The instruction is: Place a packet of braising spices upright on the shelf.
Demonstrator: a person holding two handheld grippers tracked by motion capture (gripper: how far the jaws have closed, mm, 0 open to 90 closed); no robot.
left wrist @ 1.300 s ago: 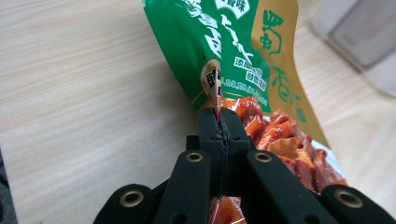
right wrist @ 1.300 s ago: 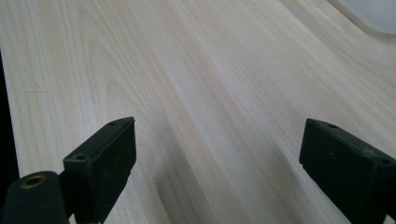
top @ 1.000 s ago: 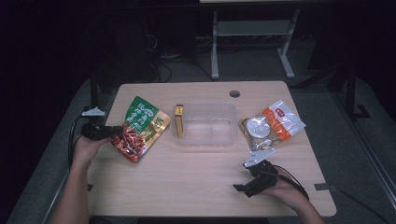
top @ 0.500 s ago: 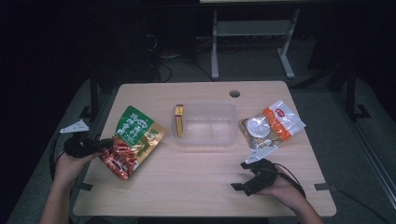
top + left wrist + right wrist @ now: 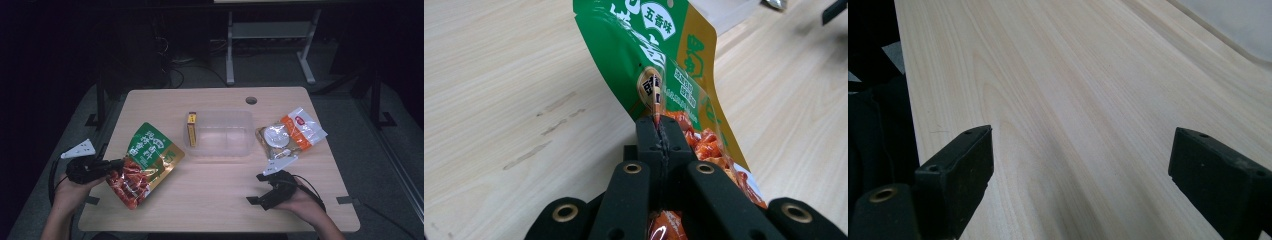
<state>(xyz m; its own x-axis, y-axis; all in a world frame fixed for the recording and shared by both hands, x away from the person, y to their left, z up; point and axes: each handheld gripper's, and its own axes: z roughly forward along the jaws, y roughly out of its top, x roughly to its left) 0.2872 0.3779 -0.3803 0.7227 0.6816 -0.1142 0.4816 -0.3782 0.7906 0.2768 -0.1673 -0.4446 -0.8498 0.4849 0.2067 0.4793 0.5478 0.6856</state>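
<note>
Nearest the person, at about 5 o'clock on the wooden table (image 5: 210,200), the right gripper (image 5: 257,192) rests low over the bare board, held in the right hand (image 5: 300,202). Its jaws stand wide apart with nothing between them; the right gripper view looks along them across plain wood grain, with a corner of the clear plastic tub (image 5: 1233,25) at the upper right.

At about 8 o'clock, just off the table's left edge, the left hand (image 5: 67,192) holds the left gripper (image 5: 117,165), which points toward 3 o'clock. Its jaws are pressed together on the edge of the green snack bag (image 5: 145,162). In the left gripper view the two black pads meet on the thin seam of the bag (image 5: 659,75), which rises tilted from the jaws, with green printed film above and red-orange pieces behind a clear window lower down. The bag hangs over the table's left front part, its red lower end toward 6 o'clock and its green top toward 12 o'clock; whether it touches the board I cannot tell.

Farther off, near the middle of the table, lies the tub (image 5: 220,135), open and see-through. A small yellow box (image 5: 192,129) stands just beside its left wall, at 9 o'clock from it. At 3 o'clock from the tub lie the orange-and-white packets (image 5: 292,135), close to its right wall. Toward 12 o'clock, near the far edge, is a round cable hole (image 5: 251,100).
</note>
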